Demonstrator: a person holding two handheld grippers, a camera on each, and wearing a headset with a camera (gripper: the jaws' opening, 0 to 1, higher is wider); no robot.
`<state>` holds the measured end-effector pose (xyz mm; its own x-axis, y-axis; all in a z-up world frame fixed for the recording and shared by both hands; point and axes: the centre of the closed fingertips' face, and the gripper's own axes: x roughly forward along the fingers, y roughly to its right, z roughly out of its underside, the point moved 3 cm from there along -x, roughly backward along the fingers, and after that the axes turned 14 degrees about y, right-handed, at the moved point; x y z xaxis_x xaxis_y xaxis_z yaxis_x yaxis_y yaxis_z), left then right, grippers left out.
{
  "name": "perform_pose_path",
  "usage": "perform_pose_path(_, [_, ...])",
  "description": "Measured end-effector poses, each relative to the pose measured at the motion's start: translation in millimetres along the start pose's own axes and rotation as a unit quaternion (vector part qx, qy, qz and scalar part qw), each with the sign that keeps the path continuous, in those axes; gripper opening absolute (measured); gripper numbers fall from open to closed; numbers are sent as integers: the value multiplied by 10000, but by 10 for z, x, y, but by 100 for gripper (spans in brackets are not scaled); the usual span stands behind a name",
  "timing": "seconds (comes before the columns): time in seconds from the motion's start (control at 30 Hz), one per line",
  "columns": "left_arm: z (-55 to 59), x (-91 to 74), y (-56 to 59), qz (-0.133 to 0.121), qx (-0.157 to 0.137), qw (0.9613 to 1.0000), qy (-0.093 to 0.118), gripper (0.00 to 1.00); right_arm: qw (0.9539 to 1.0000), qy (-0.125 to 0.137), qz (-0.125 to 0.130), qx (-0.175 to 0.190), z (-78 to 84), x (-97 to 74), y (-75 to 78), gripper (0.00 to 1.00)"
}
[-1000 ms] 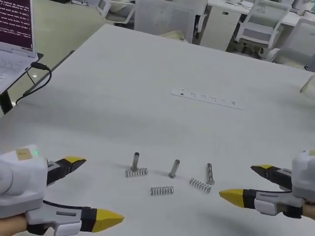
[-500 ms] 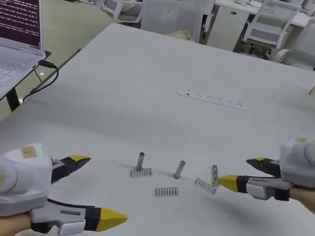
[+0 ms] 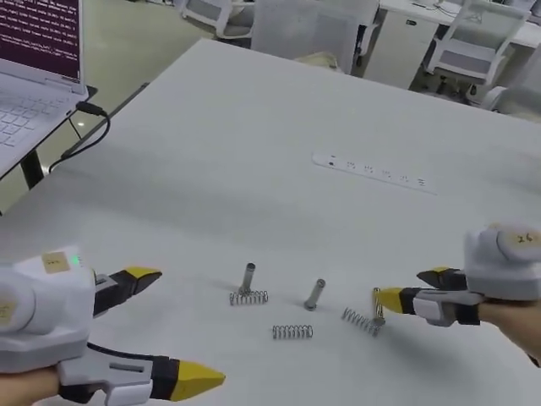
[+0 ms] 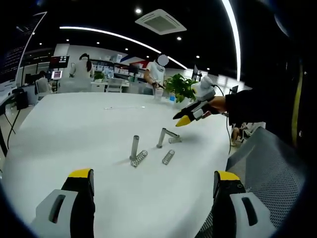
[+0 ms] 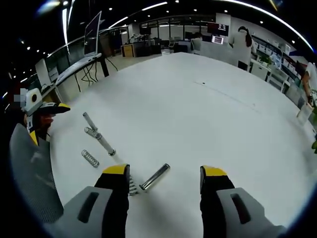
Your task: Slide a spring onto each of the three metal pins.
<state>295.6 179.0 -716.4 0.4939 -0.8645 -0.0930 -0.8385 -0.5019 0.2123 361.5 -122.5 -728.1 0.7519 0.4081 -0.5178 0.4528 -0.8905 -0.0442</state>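
Metal pins point(image 3: 314, 294), well inside table point(image 3: 254, 127) edges (jaws spread)

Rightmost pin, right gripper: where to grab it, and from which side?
Probably the bare upper shaft of the rightmost pin, approached from its right, where the right gripper sits open. A spring lies by the pin's base on the left, so grip above it.

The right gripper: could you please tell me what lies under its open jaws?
A metal pin shows on the white table between the right gripper's open jaws. A spring beside it is partly covered by one jaw, so its full length cannot be seen.
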Motion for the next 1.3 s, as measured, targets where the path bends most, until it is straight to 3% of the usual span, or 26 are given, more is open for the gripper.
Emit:
perform_pose_path(0.17, [4,-2,4,-11,-43,10000,18,98,9996,-276,100,28,62,44,24,52])
perform_pose_path(0.4, [13,0,15,8,-66,10000,18,98,9987,-430,262,118,71,129,65,44])
perform_pose_path(0.77, [9,4,13,17,-83,10000,47,97,9960,-825,282,178,183,224,14,34])
perform_pose_path(1.3, [6,9,11,19,-103,9999,59,96,9923,-1168,308,255,248,326,-40,21])
